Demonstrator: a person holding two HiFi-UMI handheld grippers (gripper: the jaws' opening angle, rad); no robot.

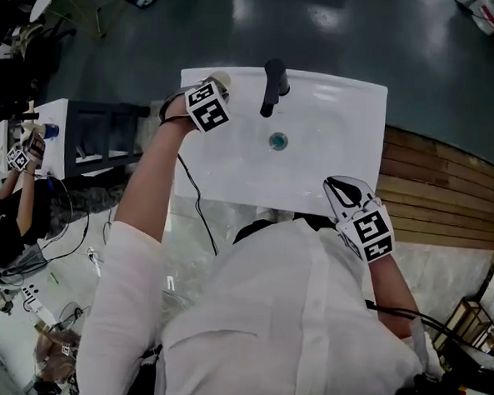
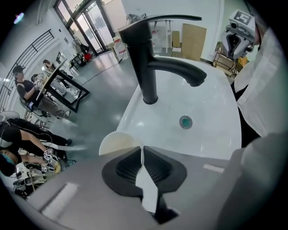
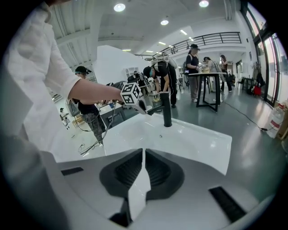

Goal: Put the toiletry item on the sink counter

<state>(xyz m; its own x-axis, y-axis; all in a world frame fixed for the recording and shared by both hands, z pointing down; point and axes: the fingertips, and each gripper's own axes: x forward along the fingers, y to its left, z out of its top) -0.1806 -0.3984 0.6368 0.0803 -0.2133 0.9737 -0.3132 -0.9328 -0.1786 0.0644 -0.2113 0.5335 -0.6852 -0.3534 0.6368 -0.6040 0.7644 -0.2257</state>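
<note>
Left gripper [image 2: 142, 149]: jaws clenched pad to pad, nothing between them. Just past its tip, left of centre in the left gripper view, sits the task item, a flat cream round toiletry piece, likely a soap [image 2: 118, 143]. It lies on the back-left corner of the white glossy sink counter [image 2: 216, 101]. Touching the jaw tip or just clear of it: can't tell.

Right gripper [image 3: 144, 152]: jaws also closed tight on nothing, hanging over the near right edge of the sink, lower right of centre in the head view.

Progress: item looks already down on the counter and not gripped, so the placing looks done. Probably all that's left is backing the left gripper off without nudging the piece over the corner edge.

Surface: basin bare apart from the teal-ringed drain [image 2: 185, 121] and the matte black single-lever faucet [image 2: 147, 67] at the back rim.

Room: open workshop hall, glossy dark grey floor [image 1: 365, 33], wooden plank platform [image 1: 431, 183] at right, people at black-framed tables [image 1: 100, 138] at left.
</note>
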